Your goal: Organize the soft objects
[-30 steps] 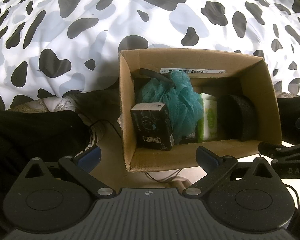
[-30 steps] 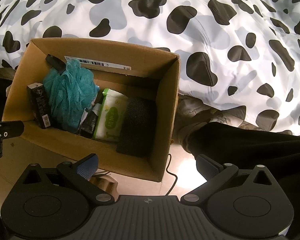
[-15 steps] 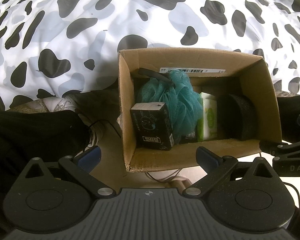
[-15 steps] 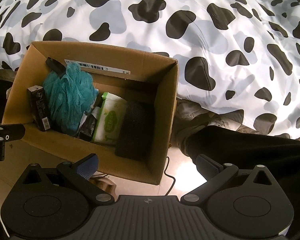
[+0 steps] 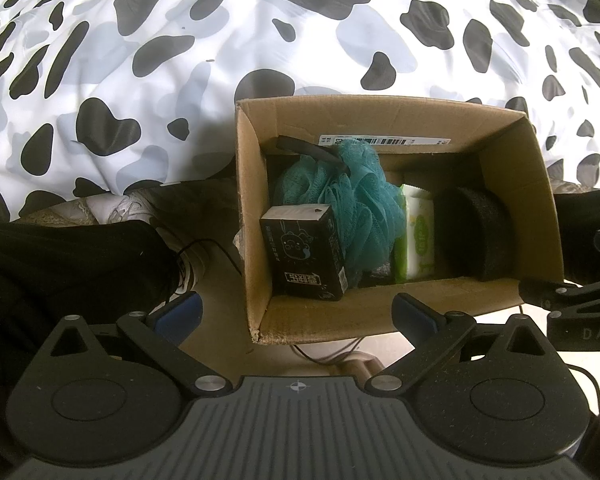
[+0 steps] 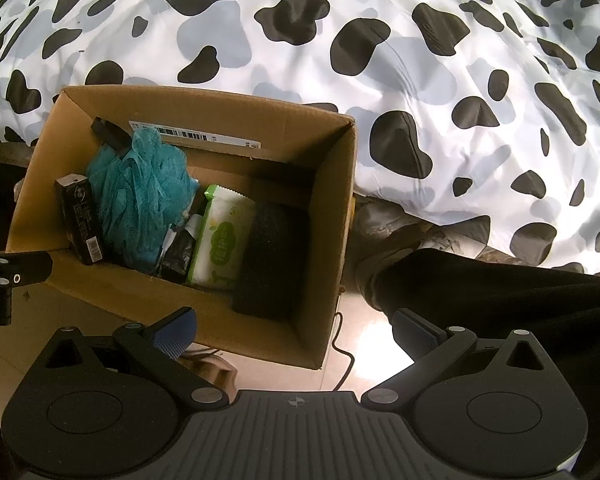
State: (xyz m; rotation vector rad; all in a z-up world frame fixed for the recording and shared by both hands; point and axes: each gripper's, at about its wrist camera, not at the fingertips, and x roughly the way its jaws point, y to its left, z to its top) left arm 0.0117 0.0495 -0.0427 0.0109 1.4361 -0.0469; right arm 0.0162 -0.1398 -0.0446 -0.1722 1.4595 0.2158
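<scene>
Hovering above an open cardboard box (image 5: 380, 300), the left gripper (image 5: 296, 314) holds its blue-padded fingers (image 5: 180, 312) spread wide and empty, the box's near wall lying between them. The right gripper (image 6: 296, 330) is likewise spread and empty, its left finger over the box's near right corner, its right finger over a black-trousered leg (image 6: 500, 300).

Inside the box (image 6: 332, 208), from the left: a black carton (image 5: 304, 252) upright against the left wall, a teal mesh bath pouf (image 5: 340, 196) behind and beside it, a green-and-white wipes pack (image 5: 418, 236) on edge, and a black foam sponge (image 5: 472, 236) nearest the right wall. A white barcode label (image 5: 384, 141) runs along the far inner wall.

The right wrist view alone shows a small dark packet (image 6: 178, 256) wedged between pouf (image 6: 140, 196) and wipes (image 6: 220, 236), and the left tool's tip (image 6: 8, 272) at its left edge. The left wrist view alone shows a white shoe (image 5: 120, 212) left of the box. Beyond lies a cow-print duvet (image 5: 180, 40).
</scene>
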